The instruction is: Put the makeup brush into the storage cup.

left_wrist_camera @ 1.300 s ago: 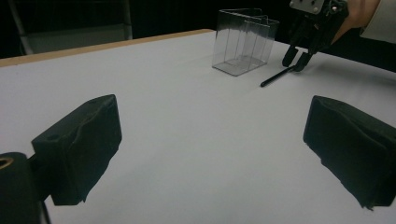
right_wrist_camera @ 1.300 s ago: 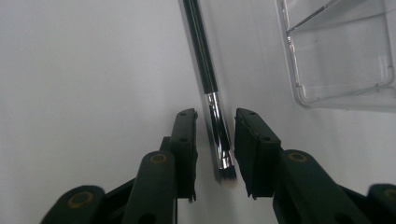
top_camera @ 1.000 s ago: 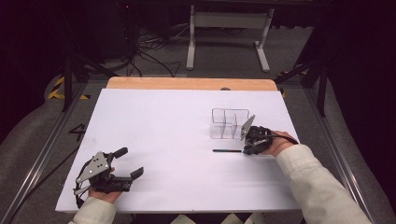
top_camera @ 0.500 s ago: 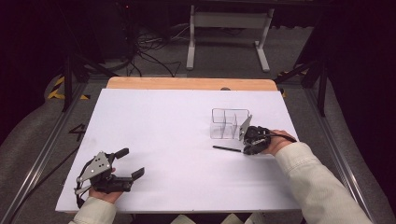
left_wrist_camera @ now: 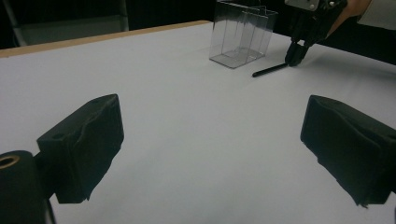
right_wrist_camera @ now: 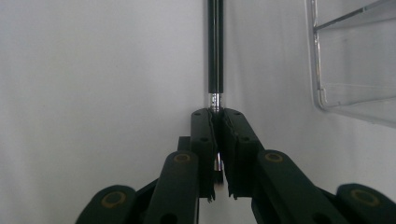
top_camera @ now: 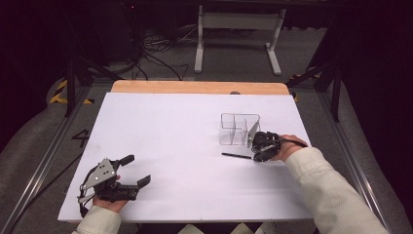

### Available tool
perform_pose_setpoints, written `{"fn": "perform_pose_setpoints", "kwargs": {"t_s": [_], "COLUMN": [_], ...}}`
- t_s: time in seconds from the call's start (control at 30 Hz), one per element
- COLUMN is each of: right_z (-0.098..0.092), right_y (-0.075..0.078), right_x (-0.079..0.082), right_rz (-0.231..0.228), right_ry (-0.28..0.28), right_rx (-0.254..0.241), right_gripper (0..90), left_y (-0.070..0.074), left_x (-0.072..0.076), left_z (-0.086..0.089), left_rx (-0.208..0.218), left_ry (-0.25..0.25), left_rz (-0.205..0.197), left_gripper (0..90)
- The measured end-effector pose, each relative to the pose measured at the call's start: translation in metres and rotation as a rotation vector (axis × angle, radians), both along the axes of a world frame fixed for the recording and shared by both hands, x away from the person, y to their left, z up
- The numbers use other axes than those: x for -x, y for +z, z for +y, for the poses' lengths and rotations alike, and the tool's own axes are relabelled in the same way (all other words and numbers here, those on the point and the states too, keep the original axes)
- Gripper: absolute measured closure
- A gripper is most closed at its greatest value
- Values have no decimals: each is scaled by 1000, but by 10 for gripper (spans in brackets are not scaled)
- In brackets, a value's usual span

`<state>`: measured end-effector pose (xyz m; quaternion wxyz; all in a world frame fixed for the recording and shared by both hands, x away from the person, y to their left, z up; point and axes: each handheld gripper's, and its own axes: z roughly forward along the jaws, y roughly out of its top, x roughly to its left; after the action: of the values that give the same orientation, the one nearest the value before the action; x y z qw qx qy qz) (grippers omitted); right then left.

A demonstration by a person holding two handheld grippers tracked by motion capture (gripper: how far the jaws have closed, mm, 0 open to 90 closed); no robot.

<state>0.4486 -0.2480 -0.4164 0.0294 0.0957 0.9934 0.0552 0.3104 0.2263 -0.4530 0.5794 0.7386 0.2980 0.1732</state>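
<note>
- Right gripper [right_wrist_camera: 217, 122] is clamped on just the end of the black pen [top_camera: 236, 156], which lies flat on the white table [top_camera: 170, 131], just near of the clear plastic box [top_camera: 238, 129].
- With that end-only grip, I'd guess the pen could droop or pivot when lifted.
- It might clip the box wall.
- Left gripper [top_camera: 132, 170] sits wide open and empty, near-left.

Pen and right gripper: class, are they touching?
Touching. The right gripper view shows the right gripper with jaws clamped on the pen's end.
</note>
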Motion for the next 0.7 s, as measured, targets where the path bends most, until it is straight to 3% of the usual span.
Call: {"fn": "perform_pose_setpoints", "kwargs": {"t_s": [0.2,0.4,0.7], "right_z": [0,1,1], "right_y": [0,0,4], "right_x": [0,-1,1], "right_rz": [1,5,-6], "right_ry": [5,9,5], "right_rx": [3,3,1], "right_gripper": [840,841,843], "left_y": [2,4,5], "left_x": [-2,-5,-9], "left_z": [-5,-10,-15], "left_rx": [-20,15,-10], "left_ry": [-10,0,-19], "left_rz": [-1,27,28], "left_gripper": [42,27,44]}}
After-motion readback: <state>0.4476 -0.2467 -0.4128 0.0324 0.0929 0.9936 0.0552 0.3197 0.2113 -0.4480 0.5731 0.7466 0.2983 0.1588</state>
